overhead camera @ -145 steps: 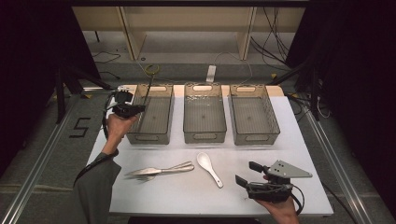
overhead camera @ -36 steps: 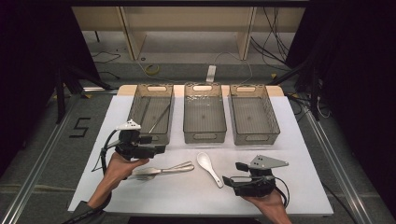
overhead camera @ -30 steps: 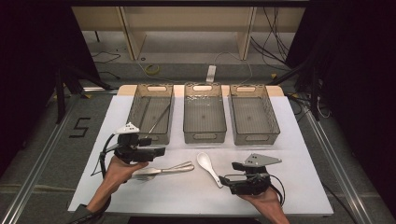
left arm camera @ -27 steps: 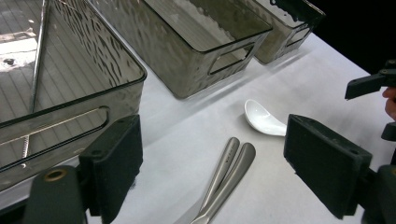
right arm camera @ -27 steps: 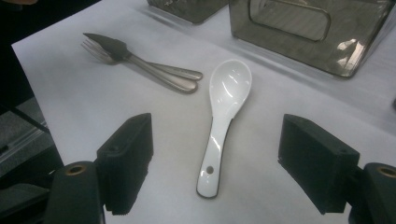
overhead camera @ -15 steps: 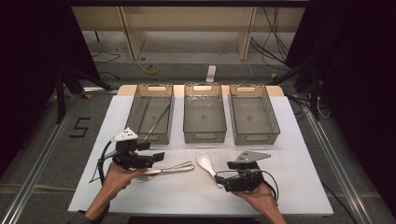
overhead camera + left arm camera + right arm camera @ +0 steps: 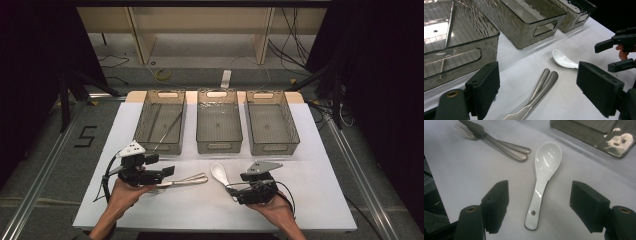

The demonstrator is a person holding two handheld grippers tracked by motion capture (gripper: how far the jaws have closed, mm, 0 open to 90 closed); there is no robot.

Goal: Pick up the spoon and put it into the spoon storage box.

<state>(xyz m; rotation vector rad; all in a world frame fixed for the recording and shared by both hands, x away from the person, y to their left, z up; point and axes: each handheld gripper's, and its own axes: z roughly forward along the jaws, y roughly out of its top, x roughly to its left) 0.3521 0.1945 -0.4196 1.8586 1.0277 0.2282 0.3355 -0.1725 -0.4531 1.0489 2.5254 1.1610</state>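
While both hands rest low on the tabletop point(image 7: 320, 200), the right tool point(image 7: 233, 190) has its jaws apart w/ the white spoon point(image 7: 544, 177) lying flat between them, handle end nearest the tool, bowl pointing away; jaws have just been closing a bit, pads not touching it yet. Left tool point(image 7: 169, 170) also stands apart, nothing clamped; the two metal utensils point(image 7: 541, 90) lie side by side betw. its jaws, handles pointing ahead of it, fork tines at the tool's end. Beyond both tools sit three clear bins point(image 7: 219, 125) in a row; the bin ahead of the left tool holds a thin metal rod point(image 7: 167, 131)
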